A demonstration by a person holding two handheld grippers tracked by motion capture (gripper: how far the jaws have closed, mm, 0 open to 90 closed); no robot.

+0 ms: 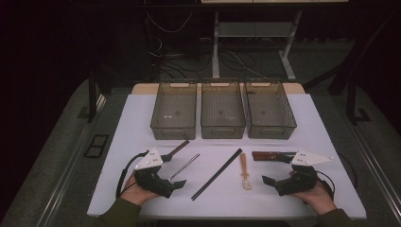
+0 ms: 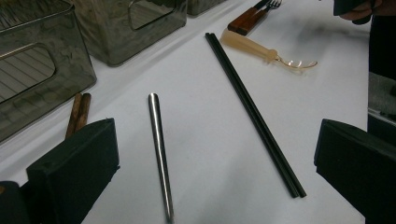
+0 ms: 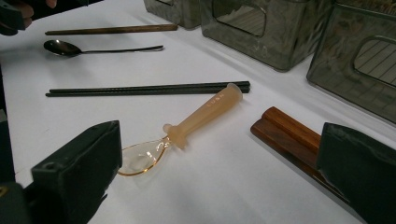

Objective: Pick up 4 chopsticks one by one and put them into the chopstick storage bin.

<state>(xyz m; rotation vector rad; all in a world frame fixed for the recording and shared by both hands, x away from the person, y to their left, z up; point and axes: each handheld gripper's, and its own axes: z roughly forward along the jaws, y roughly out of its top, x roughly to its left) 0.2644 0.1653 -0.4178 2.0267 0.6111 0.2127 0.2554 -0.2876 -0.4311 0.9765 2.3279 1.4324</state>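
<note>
White surface [image 1: 302, 123] carried utensils laid apart, evidently for sorting into three bins [image 1: 223, 113] behind. Metal spoon [image 2: 160, 149] lay between the spread, empty left claw [image 2: 210, 168]; amber spoon [image 3: 187, 130] before the right claw [image 3: 219, 172], likewise spread. Black chopsticks [image 1: 216, 173] lay between them.

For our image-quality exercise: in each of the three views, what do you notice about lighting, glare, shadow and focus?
High view: white table lit, surroundings nearly black; faint sheen on the bins.
Left gripper view: bright streak along the metal handle; near jaws soft and dark; black chopsticks sharp.
Right gripper view: clear spoon casts a faint shadow, spoon bowl glints; wooden handles crisp.
</note>
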